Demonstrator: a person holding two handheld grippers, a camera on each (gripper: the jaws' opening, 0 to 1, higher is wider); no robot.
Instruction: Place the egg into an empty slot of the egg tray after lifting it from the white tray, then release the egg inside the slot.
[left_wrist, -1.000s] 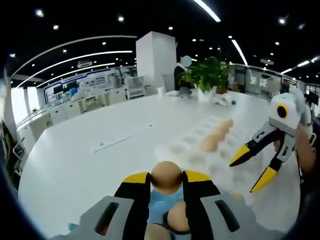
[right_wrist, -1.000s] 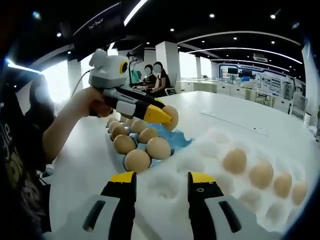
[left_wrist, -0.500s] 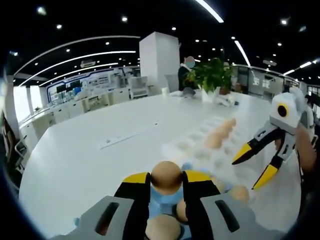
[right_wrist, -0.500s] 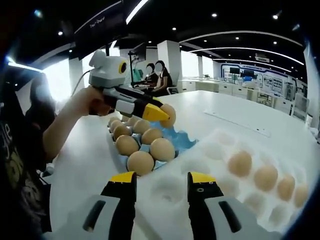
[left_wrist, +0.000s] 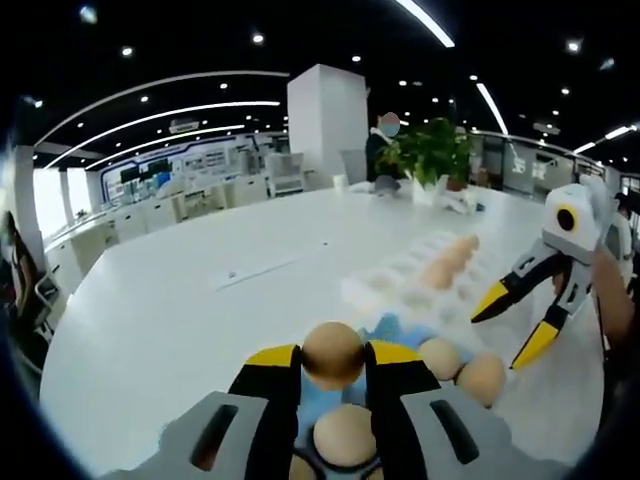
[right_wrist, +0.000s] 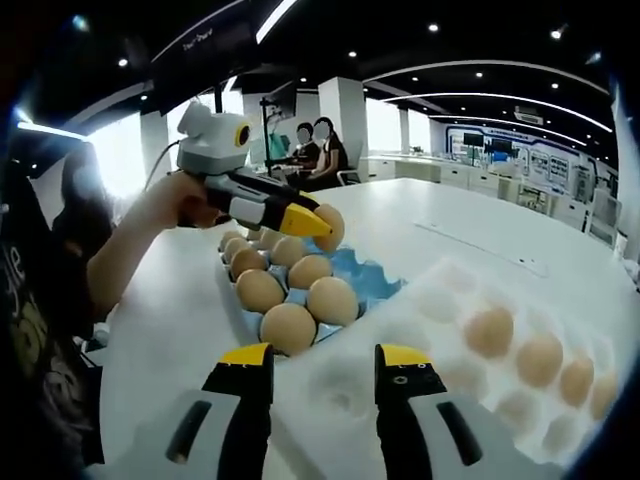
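A: Where is the egg (left_wrist: 333, 353) the person has picked up?

B: In the left gripper view it sits pinched between the two yellow-tipped jaws of the left gripper (left_wrist: 333, 358), which are closed just to the egg's width. In the right gripper view that same gripper is held in a hand (right_wrist: 178, 203), with the egg raised above the blue tray (right_wrist: 365, 278), clear of the eggs resting in it.

A: The task speaks of a white tray. Is that the blue one?

B: The tray the eggs sit in looks blue in both views. Just beside it, on the side away from the person, lies the pale egg tray (right_wrist: 450, 305), translucent white, with a row of brown eggs along its far edge and many empty slots nearer the blue tray.

A: And the right gripper (right_wrist: 325, 375)?

B: Its jaws stand apart with nothing between them. It hovers over the near corner of the egg tray, next to the blue tray. In the left gripper view it hangs to the right of the blue tray, jaws spread wide.

A: What does everything rest on?

B: A large white table (left_wrist: 190, 300). A potted plant (left_wrist: 425, 155) stands at its far end, beyond the egg tray.
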